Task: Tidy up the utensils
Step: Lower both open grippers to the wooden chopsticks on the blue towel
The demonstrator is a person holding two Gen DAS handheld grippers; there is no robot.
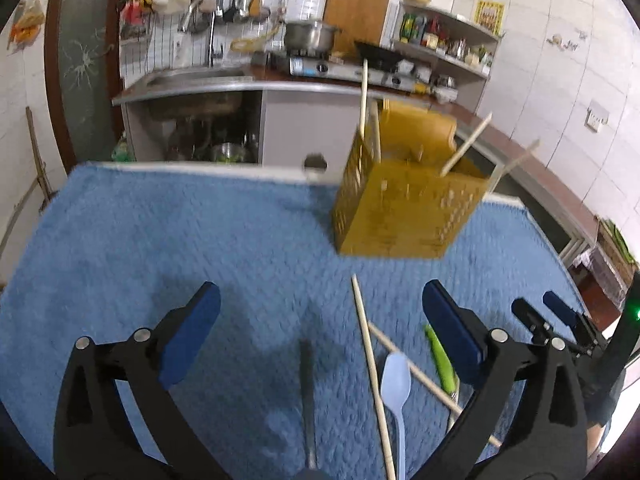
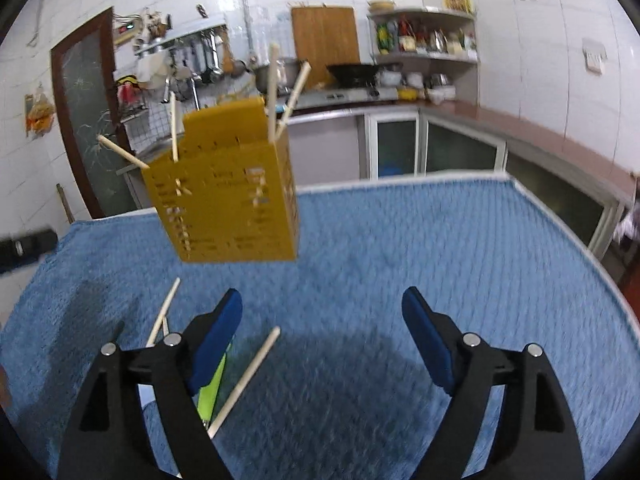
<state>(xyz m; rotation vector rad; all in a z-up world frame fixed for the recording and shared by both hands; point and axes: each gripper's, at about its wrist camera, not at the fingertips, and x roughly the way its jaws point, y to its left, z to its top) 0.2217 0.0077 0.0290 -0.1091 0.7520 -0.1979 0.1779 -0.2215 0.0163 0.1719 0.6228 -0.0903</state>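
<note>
A yellow perforated utensil holder point(image 1: 400, 208) stands on the blue towel point(image 1: 160, 240) with several wooden chopsticks sticking out of it; it also shows in the right wrist view point(image 2: 232, 200). My left gripper point(image 1: 320, 332) is open and empty above loose utensils: two crossed chopsticks point(image 1: 370, 364), a pale blue spoon point(image 1: 396, 384), a green-handled utensil point(image 1: 440, 356) and a dark-handled utensil point(image 1: 307, 392). My right gripper point(image 2: 322, 340) is open and empty; a chopstick point(image 2: 248, 376) and the green handle point(image 2: 212, 384) lie by its left finger. It shows at the left view's right edge point(image 1: 548, 312).
The towel covers a table with a white rim point(image 2: 400, 182). Behind are a kitchen counter with sink point(image 1: 192, 76), gas stove point(image 1: 340, 68), pots, a wok and a corner shelf point(image 2: 428, 40) of bottles. A brown door point(image 2: 84, 112) is at the left.
</note>
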